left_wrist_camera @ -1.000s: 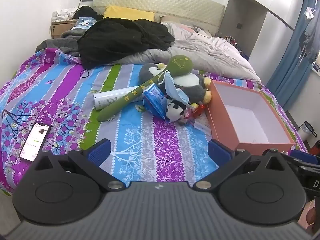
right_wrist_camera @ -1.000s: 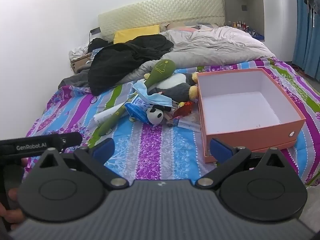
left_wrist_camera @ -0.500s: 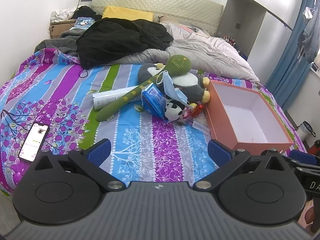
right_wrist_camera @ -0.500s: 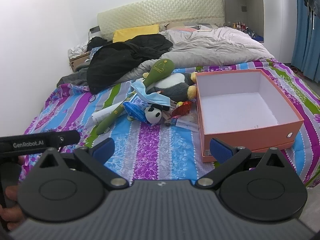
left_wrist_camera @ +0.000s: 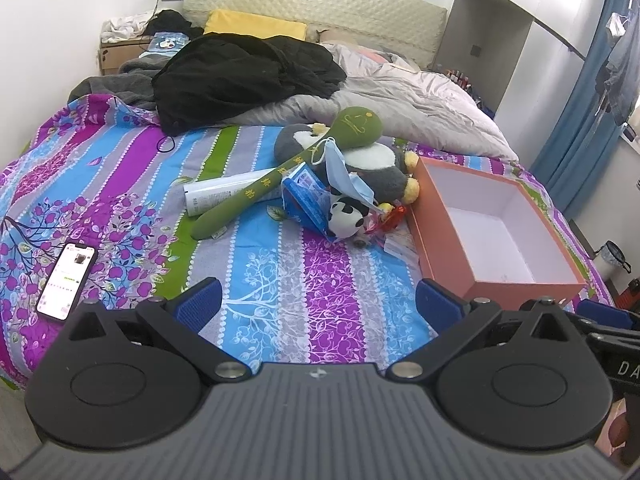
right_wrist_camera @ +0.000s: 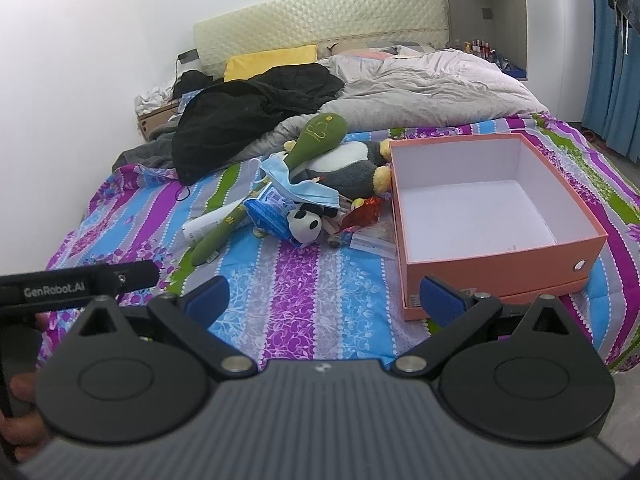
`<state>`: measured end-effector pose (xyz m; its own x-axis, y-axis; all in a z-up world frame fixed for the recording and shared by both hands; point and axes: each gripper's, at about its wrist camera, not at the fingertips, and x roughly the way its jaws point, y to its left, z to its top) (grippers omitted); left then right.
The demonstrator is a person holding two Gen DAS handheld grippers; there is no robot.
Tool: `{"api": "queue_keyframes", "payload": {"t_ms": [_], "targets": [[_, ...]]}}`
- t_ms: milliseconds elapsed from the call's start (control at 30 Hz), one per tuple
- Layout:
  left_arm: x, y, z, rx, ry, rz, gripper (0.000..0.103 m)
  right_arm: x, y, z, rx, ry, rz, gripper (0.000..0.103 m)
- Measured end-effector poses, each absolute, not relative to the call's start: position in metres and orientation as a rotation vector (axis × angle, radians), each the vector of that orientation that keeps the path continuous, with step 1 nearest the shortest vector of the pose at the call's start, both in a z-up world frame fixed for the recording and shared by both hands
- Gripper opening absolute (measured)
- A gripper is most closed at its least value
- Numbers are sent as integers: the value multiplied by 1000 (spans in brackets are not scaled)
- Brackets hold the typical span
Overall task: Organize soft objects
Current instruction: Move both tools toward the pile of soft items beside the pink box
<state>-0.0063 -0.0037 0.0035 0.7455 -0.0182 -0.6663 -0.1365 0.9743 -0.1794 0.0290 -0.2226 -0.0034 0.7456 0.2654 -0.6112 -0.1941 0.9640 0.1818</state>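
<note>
A heap of soft things lies mid-bed: a long green plush mallet [left_wrist_camera: 280,176] [right_wrist_camera: 280,172], a grey and white penguin plush [left_wrist_camera: 372,160] [right_wrist_camera: 348,168], a small panda plush [left_wrist_camera: 346,220] [right_wrist_camera: 306,224], a blue face mask [left_wrist_camera: 340,172] [right_wrist_camera: 296,182] and a blue packet [left_wrist_camera: 304,200] [right_wrist_camera: 266,216]. To their right stands an orange box [left_wrist_camera: 444,236] [right_wrist_camera: 500,260], white inside, nothing in it. My left gripper [left_wrist_camera: 318,304] hovers open over the bed's near edge, well short of the heap. My right gripper [right_wrist_camera: 324,300] is open too, near the box's front corner.
A white tube [left_wrist_camera: 224,192] lies under the mallet. A phone [left_wrist_camera: 66,276] with a lit screen lies at the near left. Black clothing [left_wrist_camera: 240,72] and a grey duvet [left_wrist_camera: 400,96] fill the far bed. Blue curtains [left_wrist_camera: 580,120] hang right. A hand [right_wrist_camera: 16,436] holds the other gripper.
Both views have shifted slightly, with the heap and box drawing a little nearer in the right wrist view. Both grippers stay open and nothing on the bed has moved.
</note>
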Motion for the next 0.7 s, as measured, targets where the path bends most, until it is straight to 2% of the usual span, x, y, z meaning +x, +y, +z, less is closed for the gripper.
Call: {"api": "queue_keyframes", "payload": {"t_ms": [700], "targets": [[-3, -7, 1, -191, 728, 65, 103, 35, -218, -14, 106, 724, 249, 103]]}}
